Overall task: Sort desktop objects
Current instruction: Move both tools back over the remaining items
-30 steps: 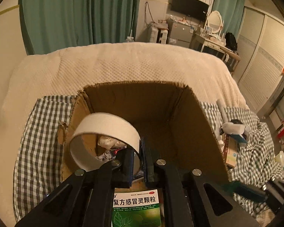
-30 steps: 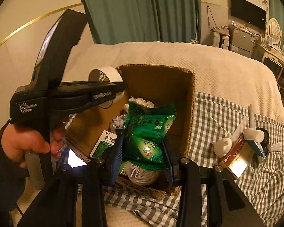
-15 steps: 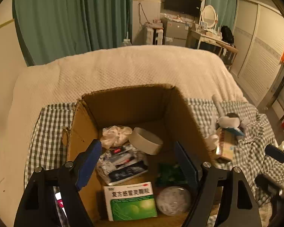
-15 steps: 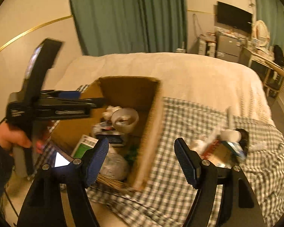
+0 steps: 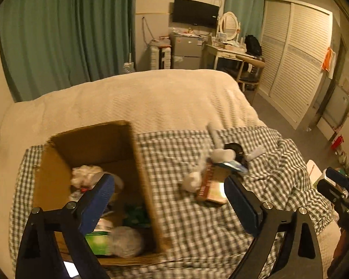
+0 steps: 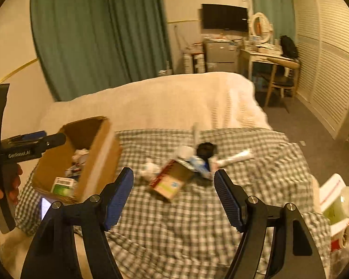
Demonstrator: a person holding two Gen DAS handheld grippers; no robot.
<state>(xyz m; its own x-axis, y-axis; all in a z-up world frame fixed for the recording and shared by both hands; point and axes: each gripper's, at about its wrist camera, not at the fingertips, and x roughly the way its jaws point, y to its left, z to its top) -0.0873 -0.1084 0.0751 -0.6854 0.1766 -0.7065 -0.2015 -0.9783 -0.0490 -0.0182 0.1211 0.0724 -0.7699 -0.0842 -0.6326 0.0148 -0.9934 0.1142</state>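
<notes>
While both views are motion-blurred, the layout reads clearly enough. Left tongs (image 5: pixel 168 200): jaws have just been opening and now stand wide, nothing between the blue pads (image 5: pixel 97 203). Right tongs (image 6: pixel 173 194): jaws have also just opened, now fairly wide, also empty.

Cardboard box (image 5: pixel 142 174) sits at lower left of the left wrist view, on the checked cloth (image 5: pixel 186 220) spread over the bed (image 5: pixel 139 97). Seen inside the box: a white crumpled wad (image 5: pixel 86 174) toward the back, a green-and-white medicine carton (image 5: pixel 97 239) at the near wall, a grey round lump (image 5: pixel 125 240) just beside it, something green (image 5: pixel 136 216) near the right wall. Other contents too blurred to name.

Unsorted pile lies on the cloth, centre right in the left view and well apart from the box: a flat brown carton (image 5: pixel 211 188), a white puffy item (image 5: pixel 190 181) touching its left edge, a black object (image 5: pixel 235 150) behind, a white tube (image 5: pixel 256 151) to the right of that. In the right wrist view the same pile sits mid-frame, above and between the right tongs' pads; the flat carton (image 6: pixel 169 181) shows a red-brown edge and a pale face.

Left edge of the right view: a hand (image 6: pixel 2 186) grips the left tool's handle, its tongs reaching over the box's rim.
</notes>
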